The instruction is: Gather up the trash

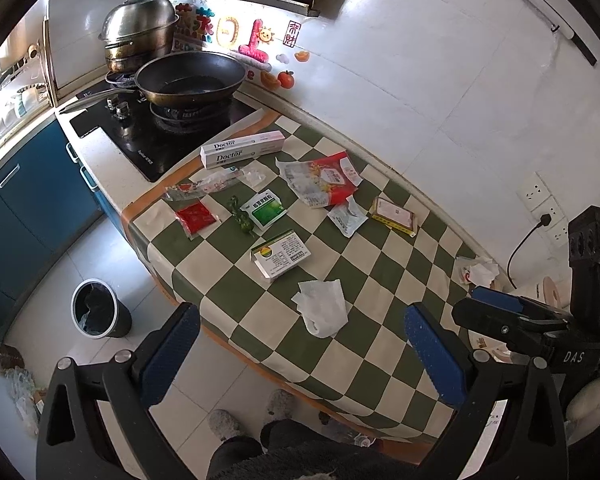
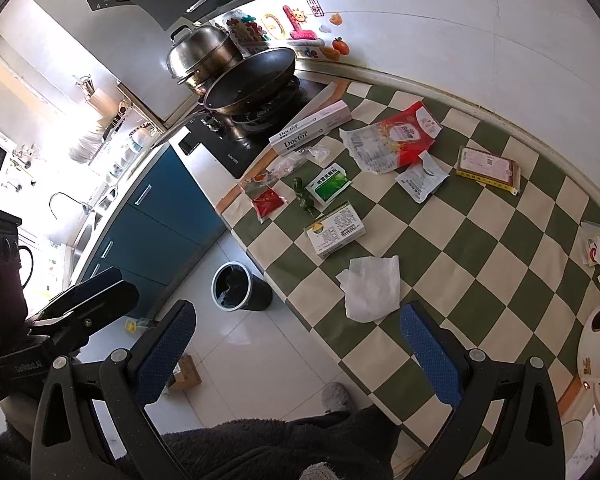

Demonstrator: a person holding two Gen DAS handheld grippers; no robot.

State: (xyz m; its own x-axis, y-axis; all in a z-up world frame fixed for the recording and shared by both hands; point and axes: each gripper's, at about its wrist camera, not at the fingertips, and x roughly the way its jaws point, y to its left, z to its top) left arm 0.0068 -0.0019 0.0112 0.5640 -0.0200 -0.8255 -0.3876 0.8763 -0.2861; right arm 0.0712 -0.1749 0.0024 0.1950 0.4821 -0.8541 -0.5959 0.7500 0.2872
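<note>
Trash lies scattered over the checkered worktop [image 1: 380, 264], all placed here by the crumpled white tissue [image 1: 323, 307] nearest me: just beyond it a small medicine box [image 1: 280, 255], farther on a green sachet [image 1: 267, 210], a red sauce packet [image 1: 195, 218], a long Doctor box [image 1: 241, 149] by the stove, and a torn red bag [image 1: 322, 178]. On the floor, off the worktop edge from the tissue, stands the dark bin [image 1: 99, 309]. My left tongs [image 1: 300, 354] and right tongs [image 2: 297, 354] both hang above the tissue with fingers wide apart, holding nothing.
</note>
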